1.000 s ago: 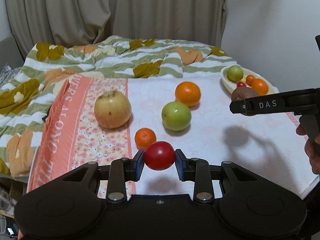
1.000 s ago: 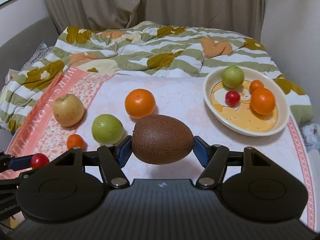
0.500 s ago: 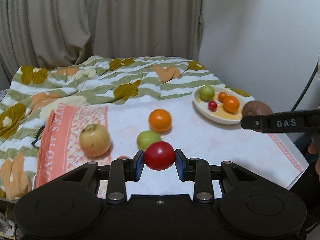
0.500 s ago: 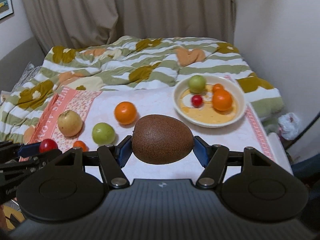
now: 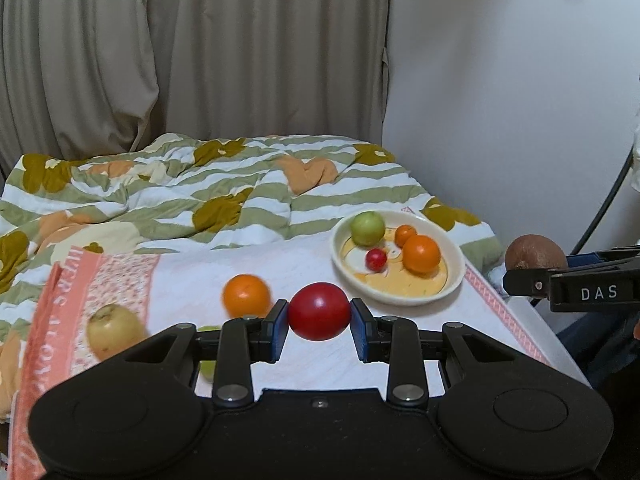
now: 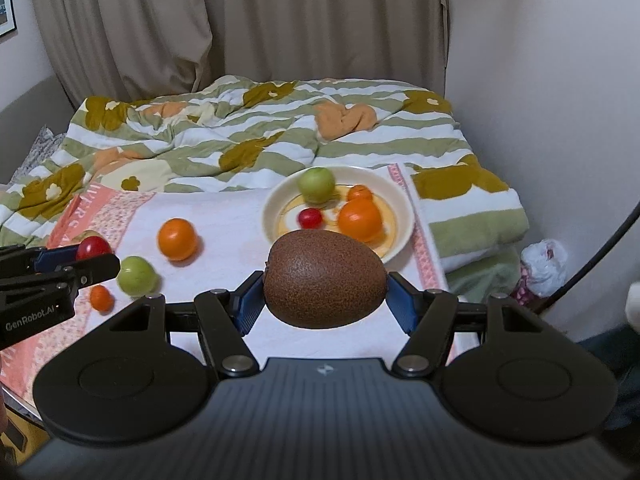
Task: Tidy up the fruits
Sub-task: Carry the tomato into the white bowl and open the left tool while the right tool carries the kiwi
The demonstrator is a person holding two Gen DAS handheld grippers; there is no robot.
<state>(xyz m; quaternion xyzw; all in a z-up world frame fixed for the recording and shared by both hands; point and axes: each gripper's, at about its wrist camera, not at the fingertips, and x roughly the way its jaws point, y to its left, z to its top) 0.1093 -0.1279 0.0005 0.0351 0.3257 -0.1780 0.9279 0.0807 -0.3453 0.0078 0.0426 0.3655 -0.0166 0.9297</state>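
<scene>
Left wrist view: a red tomato point(image 5: 319, 311) is clamped in the left claw point(image 5: 319, 322), held above the cloth-covered tabletop point(image 5: 280, 264). The right claw point(image 6: 324, 300) grips a brown kiwi point(image 6: 324, 283), just short of the cream plate point(image 6: 276, 204) holding a green apple point(image 6: 317, 185), two oranges and a small red fruit

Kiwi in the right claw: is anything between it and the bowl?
Nothing visible blocks the way. The kiwi hangs just short of the bowl. Its near side already holds a large orange and a small red fruit, so free space is tight.
</scene>
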